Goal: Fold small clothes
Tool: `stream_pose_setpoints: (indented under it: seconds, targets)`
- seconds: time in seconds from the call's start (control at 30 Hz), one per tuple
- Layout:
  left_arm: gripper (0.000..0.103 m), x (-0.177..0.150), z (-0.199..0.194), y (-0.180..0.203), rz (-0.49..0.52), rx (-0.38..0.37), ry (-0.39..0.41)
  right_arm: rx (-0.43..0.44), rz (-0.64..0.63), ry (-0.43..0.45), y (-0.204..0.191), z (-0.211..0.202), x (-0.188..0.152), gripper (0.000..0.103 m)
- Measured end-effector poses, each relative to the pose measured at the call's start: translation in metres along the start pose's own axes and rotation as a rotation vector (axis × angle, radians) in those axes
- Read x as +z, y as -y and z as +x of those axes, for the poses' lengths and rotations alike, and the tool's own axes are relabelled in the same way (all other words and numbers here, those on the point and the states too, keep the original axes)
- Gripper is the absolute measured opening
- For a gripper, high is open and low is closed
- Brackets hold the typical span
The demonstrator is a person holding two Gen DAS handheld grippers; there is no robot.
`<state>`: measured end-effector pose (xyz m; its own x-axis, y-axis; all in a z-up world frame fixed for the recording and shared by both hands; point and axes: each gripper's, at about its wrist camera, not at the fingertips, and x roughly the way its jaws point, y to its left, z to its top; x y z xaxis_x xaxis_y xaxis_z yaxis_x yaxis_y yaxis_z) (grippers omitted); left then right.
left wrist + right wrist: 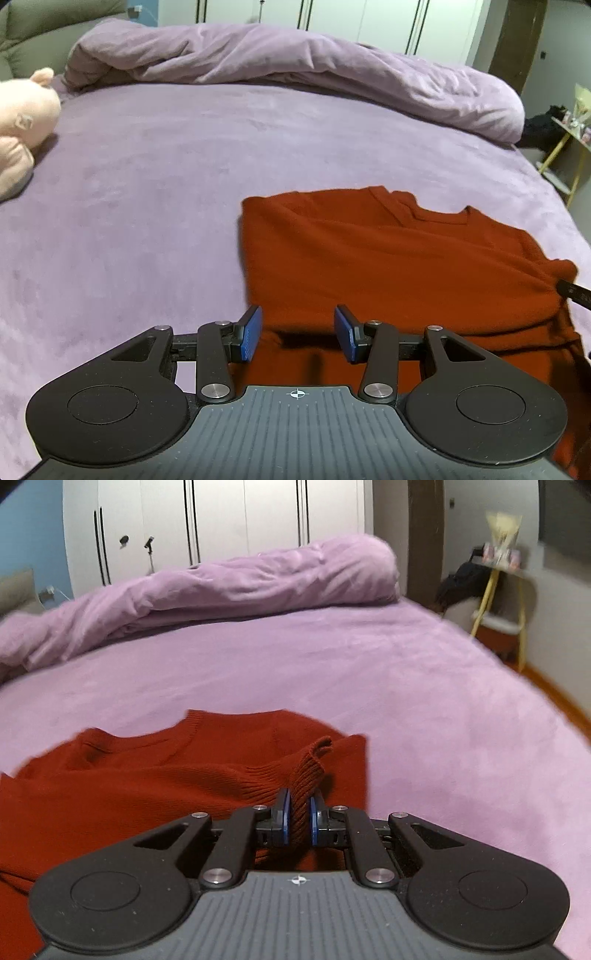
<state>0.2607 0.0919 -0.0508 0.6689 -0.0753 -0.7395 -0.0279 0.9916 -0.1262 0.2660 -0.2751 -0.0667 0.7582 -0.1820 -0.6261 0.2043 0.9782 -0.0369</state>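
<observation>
Rust sweater [388,266] flat, neckline away; right gripper [299,818] pinching cuff [308,771], left gripper [298,338] wide.

a bedroom in a home: a wide bed [147,184] under a lilac sheet, a rumpled duvet [295,62] along its far side, a pink soft toy [22,122], white wardrobe doors [221,524] behind, and a small yellow-legged side table [498,587].

Both cameras sit low just behind their grippers, looking forward across the bed [147,192] toward the rumpled duvet [295,62] and white wardrobe [221,520]. The left view sits close above the red sweater's [388,266] left part, the right view at its right edge; both share the sweater, duvet and wardrobe.
</observation>
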Motion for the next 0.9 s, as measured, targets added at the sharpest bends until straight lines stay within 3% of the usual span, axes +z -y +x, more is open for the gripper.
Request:
stream_pose_setpoints:
  seconds: [0.07, 0.17, 0.3, 0.37, 0.47, 0.57, 0.63, 0.67, 0.8, 0.9]
  targets:
    - [0.048, 0.004, 0.005, 0.002, 0.003, 0.009, -0.001, -0.075, 0.0, -0.018, 0.001, 0.003, 0.0, 0.012]
    - [0.048, 0.007, 0.012, 0.008, 0.009, -0.001, 0.006, -0.12, 0.081, 0.048, 0.005, -0.005, 0.007, 0.018]
    - [0.048, 0.011, 0.036, 0.031, 0.048, -0.021, 0.015, 0.176, 0.044, 0.038, -0.018, -0.003, 0.008, 0.019]
    - [0.048, 0.013, 0.051, 0.043, 0.066, -0.024, 0.014, 0.234, -0.025, 0.014, -0.035, 0.006, 0.004, 0.019]
    - [0.05, 0.014, 0.077, 0.058, 0.099, 0.02, -0.008, 0.189, -0.14, -0.061, -0.052, 0.037, -0.006, 0.017]
    - [0.055, 0.018, 0.091, 0.069, 0.161, 0.065, 0.03, 0.103, -0.188, -0.007, -0.048, 0.052, -0.005, 0.014]
    - [0.061, 0.022, 0.101, 0.072, 0.181, 0.082, 0.039, 0.07, -0.167, -0.002, -0.041, 0.062, 0.003, 0.0]
    - [0.062, 0.025, 0.106, 0.072, 0.179, 0.086, 0.04, 0.062, -0.164, 0.0, -0.037, 0.068, 0.006, 0.0]
    - [0.067, 0.031, 0.108, 0.065, 0.135, 0.072, 0.022, 0.087, -0.168, -0.012, -0.033, 0.069, 0.011, 0.0]
    - [0.064, 0.027, 0.09, 0.059, 0.134, 0.048, 0.003, 0.169, -0.105, -0.06, -0.026, 0.046, 0.01, 0.003]
